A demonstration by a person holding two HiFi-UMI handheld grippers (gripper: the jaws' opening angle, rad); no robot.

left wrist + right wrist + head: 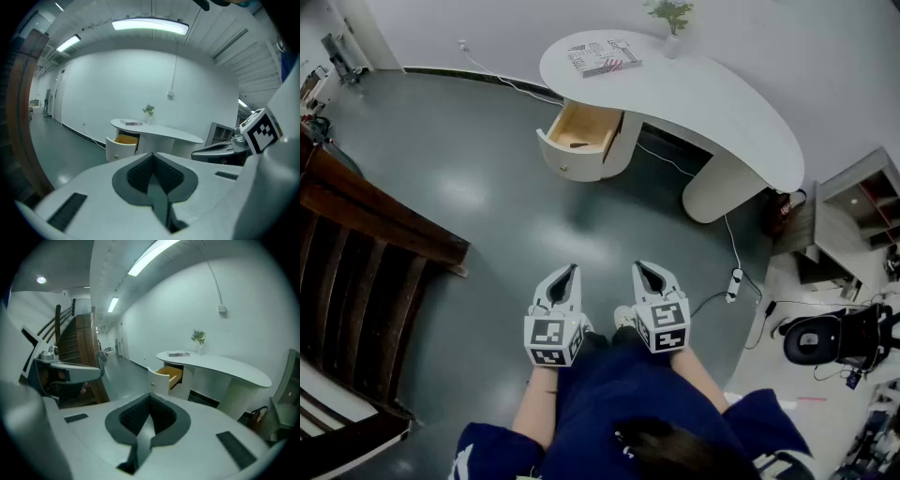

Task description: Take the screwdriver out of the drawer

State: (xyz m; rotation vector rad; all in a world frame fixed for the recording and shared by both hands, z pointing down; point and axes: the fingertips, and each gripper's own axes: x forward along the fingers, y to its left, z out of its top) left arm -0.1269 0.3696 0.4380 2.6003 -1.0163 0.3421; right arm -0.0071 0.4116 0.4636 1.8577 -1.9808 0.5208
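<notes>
Across the floor stands a white curved desk (712,103) with its drawer (567,161) pulled open, showing a wooden inside. A small dark thing (578,144), likely the screwdriver, lies in it, too small to tell for sure. My left gripper (572,269) and right gripper (645,268) hang side by side close to my body, far from the desk, both shut with nothing held. In the left gripper view the gripper (152,157) points toward the drawer (119,145). From the right gripper (150,397) the drawer (164,376) also shows ahead.
A book (603,56) and a small potted plant (672,17) sit on the desk. A dark wooden staircase (356,244) runs along the left. A power strip (734,281) with cables, a shelf (862,206) and a black chair base (825,342) are at the right.
</notes>
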